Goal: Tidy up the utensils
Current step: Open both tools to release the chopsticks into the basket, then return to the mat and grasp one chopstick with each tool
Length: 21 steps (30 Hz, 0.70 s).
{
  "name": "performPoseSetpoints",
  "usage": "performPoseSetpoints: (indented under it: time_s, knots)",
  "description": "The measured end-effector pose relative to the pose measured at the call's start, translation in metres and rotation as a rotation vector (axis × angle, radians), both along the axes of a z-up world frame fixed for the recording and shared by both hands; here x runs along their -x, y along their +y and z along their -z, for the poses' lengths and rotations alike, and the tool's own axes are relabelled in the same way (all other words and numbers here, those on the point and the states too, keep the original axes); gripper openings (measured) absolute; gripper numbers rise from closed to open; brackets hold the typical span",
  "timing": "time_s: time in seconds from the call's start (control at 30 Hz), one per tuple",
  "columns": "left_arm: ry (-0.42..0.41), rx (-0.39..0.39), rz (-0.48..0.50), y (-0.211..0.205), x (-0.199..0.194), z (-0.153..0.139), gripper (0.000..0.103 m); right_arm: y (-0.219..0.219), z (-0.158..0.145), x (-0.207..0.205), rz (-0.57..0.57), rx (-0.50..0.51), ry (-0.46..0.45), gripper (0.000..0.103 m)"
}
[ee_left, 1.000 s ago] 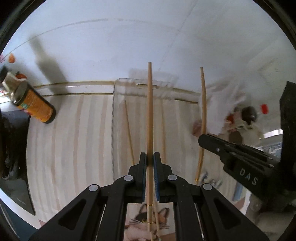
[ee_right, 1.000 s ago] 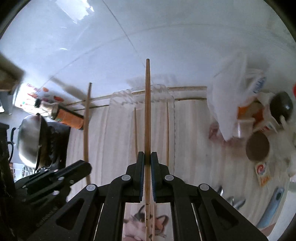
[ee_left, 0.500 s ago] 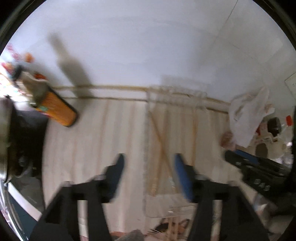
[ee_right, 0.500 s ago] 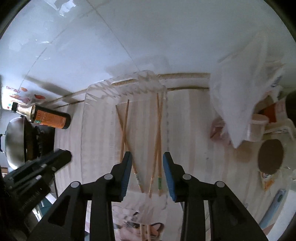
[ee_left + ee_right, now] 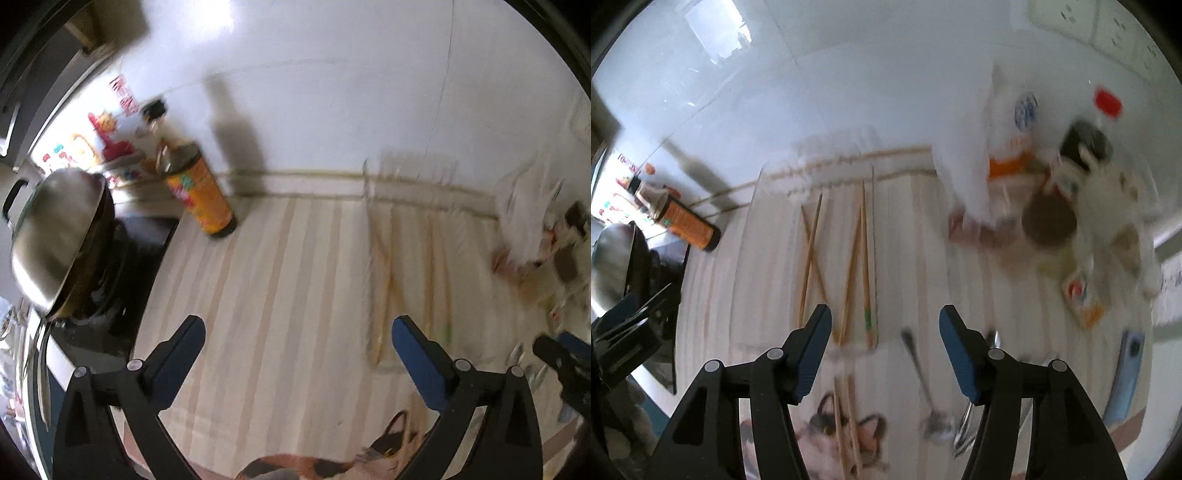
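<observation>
Four chopsticks [image 5: 846, 266] lie in the clear tray [image 5: 746, 266] at eleven o'clock from your right hand-held gripper [image 5: 884, 328], whose jaws are opening on nothing. Your left hand-held gripper [image 5: 297, 341] is opening too, empty over the desk [image 5: 277, 277].

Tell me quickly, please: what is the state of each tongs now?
Left tongs: open and opening further, nothing between the jaws.
Right tongs: open and opening further, nothing held.
</observation>
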State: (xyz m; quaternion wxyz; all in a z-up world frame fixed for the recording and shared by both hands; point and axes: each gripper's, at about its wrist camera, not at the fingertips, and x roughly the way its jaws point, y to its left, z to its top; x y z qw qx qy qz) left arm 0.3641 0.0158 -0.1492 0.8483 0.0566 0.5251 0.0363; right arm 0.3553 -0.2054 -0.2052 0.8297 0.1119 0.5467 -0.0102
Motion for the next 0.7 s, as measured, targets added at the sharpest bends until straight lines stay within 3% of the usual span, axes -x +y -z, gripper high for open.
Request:
performPoseSetpoints:
  time_s: [0.13, 0.2, 0.27, 0.4, 0.53, 0.7]
  knots:
    - [0.045, -0.062, -0.042, 0.013, 0.021, 0.032, 0.103, 0.017, 0.034, 0.036, -0.019, 0.009, 0.076, 0.063]
    - [0.072, -0.089, -0.055, 0.020, 0.032, 0.048, 0.103, 0.027, 0.071, 0.056, -0.033, 0.003, 0.163, 0.062]
    - [0.098, -0.119, -0.059, 0.025, 0.043, 0.064, 0.103, 0.034, 0.100, 0.074, -0.040, -0.033, 0.233, 0.053]
    - [0.144, -0.147, -0.051, 0.029, 0.063, 0.090, 0.103, 0.053, 0.139, 0.096, -0.073, -0.068, 0.308, 0.049]
    - [0.180, -0.128, -0.028, 0.025, 0.076, 0.102, 0.103, 0.072, 0.162, 0.109, -0.112, -0.021, 0.345, 0.010]
    - [0.240, -0.040, 0.043, -0.003, 0.085, 0.110, 0.103, 0.052, 0.162, 0.120, -0.050, 0.044, 0.337, 0.007]
